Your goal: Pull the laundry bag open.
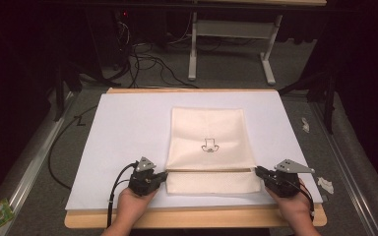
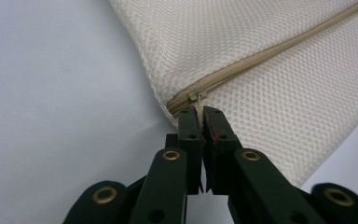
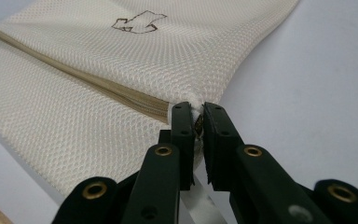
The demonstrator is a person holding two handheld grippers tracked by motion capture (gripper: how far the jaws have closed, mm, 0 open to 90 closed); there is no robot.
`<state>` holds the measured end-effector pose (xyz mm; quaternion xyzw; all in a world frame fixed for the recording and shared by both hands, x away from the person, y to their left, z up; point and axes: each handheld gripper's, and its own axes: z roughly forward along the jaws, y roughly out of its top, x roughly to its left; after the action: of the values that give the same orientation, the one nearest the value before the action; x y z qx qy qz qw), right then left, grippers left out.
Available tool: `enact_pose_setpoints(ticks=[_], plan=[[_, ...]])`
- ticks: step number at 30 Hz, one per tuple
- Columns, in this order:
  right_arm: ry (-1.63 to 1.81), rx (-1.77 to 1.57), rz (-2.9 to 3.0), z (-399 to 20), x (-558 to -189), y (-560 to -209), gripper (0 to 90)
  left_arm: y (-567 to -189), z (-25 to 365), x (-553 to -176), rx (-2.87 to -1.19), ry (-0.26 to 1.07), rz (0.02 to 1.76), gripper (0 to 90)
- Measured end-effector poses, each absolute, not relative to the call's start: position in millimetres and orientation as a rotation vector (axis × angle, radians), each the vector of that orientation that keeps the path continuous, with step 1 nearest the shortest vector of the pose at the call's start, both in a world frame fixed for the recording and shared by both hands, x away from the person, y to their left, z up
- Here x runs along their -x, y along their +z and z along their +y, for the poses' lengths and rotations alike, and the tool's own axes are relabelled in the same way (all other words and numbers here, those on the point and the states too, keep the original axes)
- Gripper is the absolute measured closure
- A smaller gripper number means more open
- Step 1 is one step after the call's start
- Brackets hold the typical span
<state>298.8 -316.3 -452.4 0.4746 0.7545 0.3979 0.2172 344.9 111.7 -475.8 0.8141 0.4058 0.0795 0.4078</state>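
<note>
— High view first: what is lying on the table [image 1: 192,219]?

— A cream mesh bag [image 1: 210,142] is lying flat on a white sheet [image 1: 123,142] that is covering most of the wooden top. The bag is sitting near the middle of the sheet, toward the person's edge, with a small dark printed mark [image 1: 209,145] on its upper panel. A zipper [image 1: 210,170] is running across it from side to side, close to the near end.

— And the hands?

— The left hand [image 1: 130,206] is holding the left gripper [image 1: 163,175] at the bag's left edge, and the right hand [image 1: 293,206] is holding the right gripper [image 1: 257,171] at its right edge, both at the level of the zipper line.

— Is the left claw grasping anything?

— In the left gripper view its jaws are pressing together on the zipper pull [image 2: 198,105], a small tab hanging from the closed end of the tan zipper [image 2: 270,53], right at the corner of the bag [image 2: 270,93].

— And the right one?

— In the right gripper view the right gripper [image 3: 198,122] is pinching the bag [image 3: 74,112] at its edge, where the zipper [image 3: 98,84] is ending. A fold of mesh is bunching between the jaws. The printed mark [image 3: 137,22] is showing farther up the fabric.

— Anything off the table?

— Cables [image 1: 147,61] are trailing across the grey floor beyond the far edge, beside a pale frame's legs [image 1: 231,44].
</note>
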Motion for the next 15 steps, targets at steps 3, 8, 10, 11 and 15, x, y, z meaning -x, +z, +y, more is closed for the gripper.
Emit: enact_pose_setpoints(ticks=[3,8,10,11,15], plan=[[1.096,-1.321,2.096,-317.2,-298.6,-454.3,84.3,-475.3,111.1,-343.9,-2.058,0.212,1.008,86.7],[1.114,-1.315,2.1,-317.2,-297.6,-452.3,84.2,-474.5,114.4,-343.1,-2.085,0.222,0.988,87.0],[1.112,-1.313,2.103,-317.0,-297.5,-451.8,84.1,-475.0,115.9,-343.3,-2.079,0.211,0.995,87.0],[1.115,-1.31,2.102,-316.6,-297.7,-451.7,83.6,-475.0,116.6,-343.6,-2.075,0.205,0.999,86.9],[1.152,-1.254,2.09,-314.3,-298.8,-445.2,68.4,-468.2,123.8,-343.5,-1.986,0.225,0.976,65.3]])
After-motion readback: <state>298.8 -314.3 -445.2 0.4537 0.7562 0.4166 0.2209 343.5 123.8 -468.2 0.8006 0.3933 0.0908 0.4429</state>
